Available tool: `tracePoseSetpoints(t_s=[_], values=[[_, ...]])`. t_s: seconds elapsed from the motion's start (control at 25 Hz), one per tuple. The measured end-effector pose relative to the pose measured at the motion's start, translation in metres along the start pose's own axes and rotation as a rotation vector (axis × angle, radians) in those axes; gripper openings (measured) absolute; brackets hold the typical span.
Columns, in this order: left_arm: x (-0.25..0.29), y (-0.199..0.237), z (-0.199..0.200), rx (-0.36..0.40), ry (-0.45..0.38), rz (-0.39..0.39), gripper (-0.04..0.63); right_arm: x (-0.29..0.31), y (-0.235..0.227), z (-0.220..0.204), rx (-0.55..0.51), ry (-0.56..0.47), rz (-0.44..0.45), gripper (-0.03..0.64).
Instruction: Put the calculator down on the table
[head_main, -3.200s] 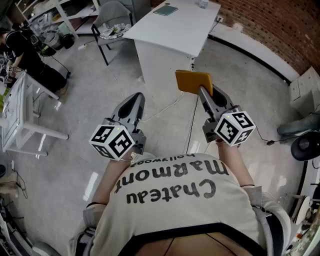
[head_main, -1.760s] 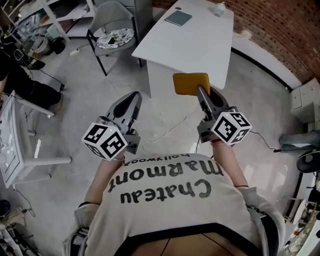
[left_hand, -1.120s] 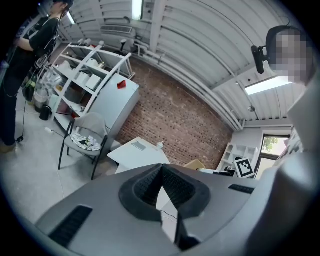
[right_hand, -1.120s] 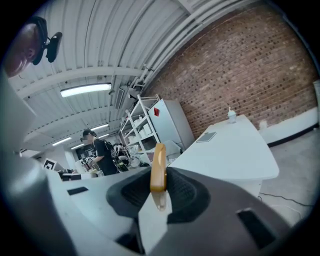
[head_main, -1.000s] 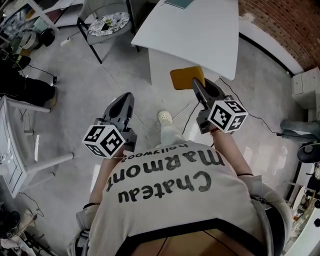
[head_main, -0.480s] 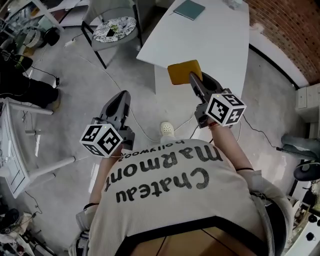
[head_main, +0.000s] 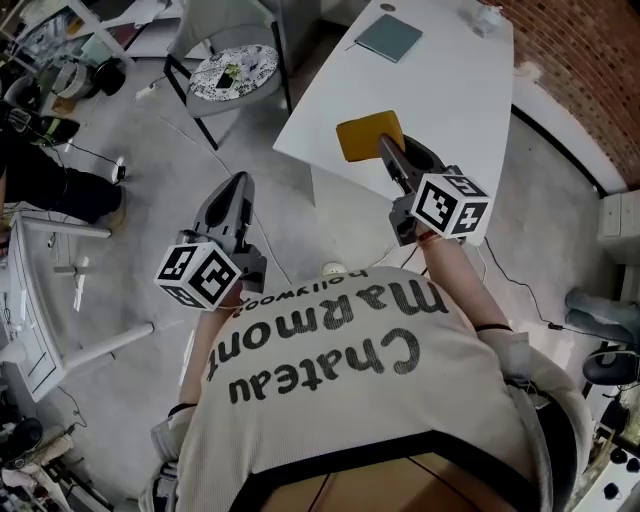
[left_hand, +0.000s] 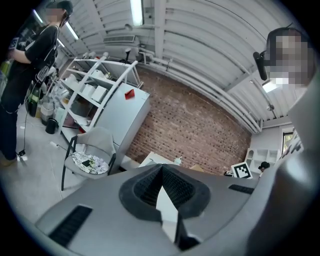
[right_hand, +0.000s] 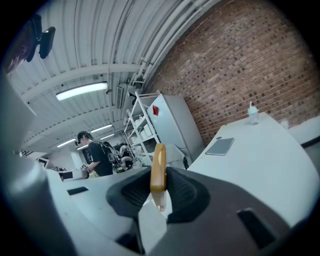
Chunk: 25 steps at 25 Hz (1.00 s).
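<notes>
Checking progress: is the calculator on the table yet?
No: the calculator is clamped in the right gripper, off the table.

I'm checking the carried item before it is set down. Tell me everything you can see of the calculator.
The calculator is a thin, flat, mustard-yellow slab with rounded corners. Only a plain, smooth face shows, with no keys or screen in view. The right gripper is shut on one edge and holds it in the air; in the right gripper view it sits edge-on between the jaws. In the head view it hangs by the near edge of the white table, not resting on it. Nothing else touches it.
</notes>
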<state>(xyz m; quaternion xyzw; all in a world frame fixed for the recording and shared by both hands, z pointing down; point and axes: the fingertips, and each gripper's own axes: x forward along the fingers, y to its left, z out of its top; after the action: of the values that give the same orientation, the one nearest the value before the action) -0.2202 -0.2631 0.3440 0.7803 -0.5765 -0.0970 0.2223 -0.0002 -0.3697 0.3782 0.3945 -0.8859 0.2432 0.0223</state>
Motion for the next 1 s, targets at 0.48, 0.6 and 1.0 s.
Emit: tracePoseSetpoints(t_s=[0.48,0.6,1.0], values=[[0.054,0.008,-0.018,-0.045,0.019,0.026,0.002,0.027,-0.073,-0.036,0.131,0.107,-0.073,0.091],[0.060,0.009,-0.025,-0.060,0.032,0.034,0.002,0.030,-0.083,-0.049,0.155,0.142,-0.084,0.091],[0.065,0.005,-0.027,-0.086,0.004,0.051,0.002,0.027,-0.107,-0.077,0.234,0.194,-0.101,0.091]])
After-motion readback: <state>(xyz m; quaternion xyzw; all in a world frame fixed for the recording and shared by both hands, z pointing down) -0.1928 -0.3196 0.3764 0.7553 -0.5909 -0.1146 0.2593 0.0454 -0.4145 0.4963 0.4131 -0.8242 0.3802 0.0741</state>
